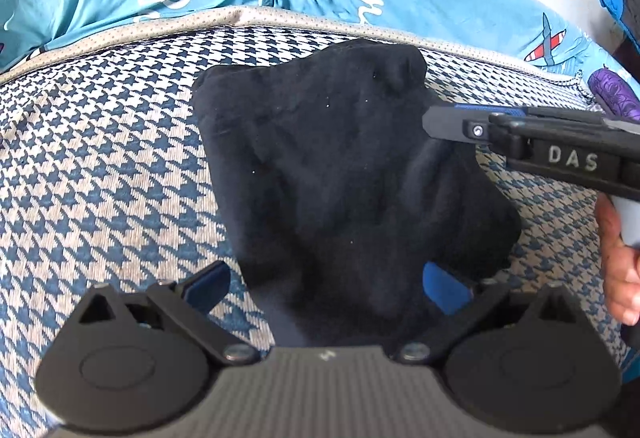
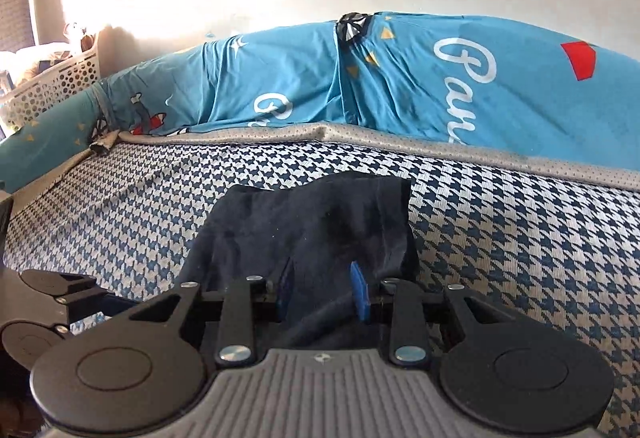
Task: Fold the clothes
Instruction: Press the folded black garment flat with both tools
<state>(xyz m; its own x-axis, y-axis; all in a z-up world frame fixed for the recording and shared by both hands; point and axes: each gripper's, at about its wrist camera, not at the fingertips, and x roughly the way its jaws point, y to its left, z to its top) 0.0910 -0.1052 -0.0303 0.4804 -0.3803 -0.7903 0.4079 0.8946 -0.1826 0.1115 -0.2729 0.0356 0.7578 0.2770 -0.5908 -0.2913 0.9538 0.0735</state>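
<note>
A black garment (image 1: 340,173) lies bunched on the houndstooth mattress (image 1: 100,177). My left gripper (image 1: 326,284) is open, its blue pads wide apart on either side of the garment's near edge. My right gripper (image 1: 444,123) reaches in from the right in the left wrist view, its tip over the garment's right side. In the right wrist view the right gripper (image 2: 322,288) is partly closed, its blue pads a small gap apart around a fold of the dark garment (image 2: 320,222); whether it grips the cloth I cannot tell.
A blue printed sheet (image 2: 400,85) is heaped along the far edge of the mattress (image 2: 520,238). A white perforated laundry basket (image 2: 52,85) stands at the far left. A purple item (image 1: 616,93) lies at the right edge. A hand (image 1: 620,258) holds the right gripper.
</note>
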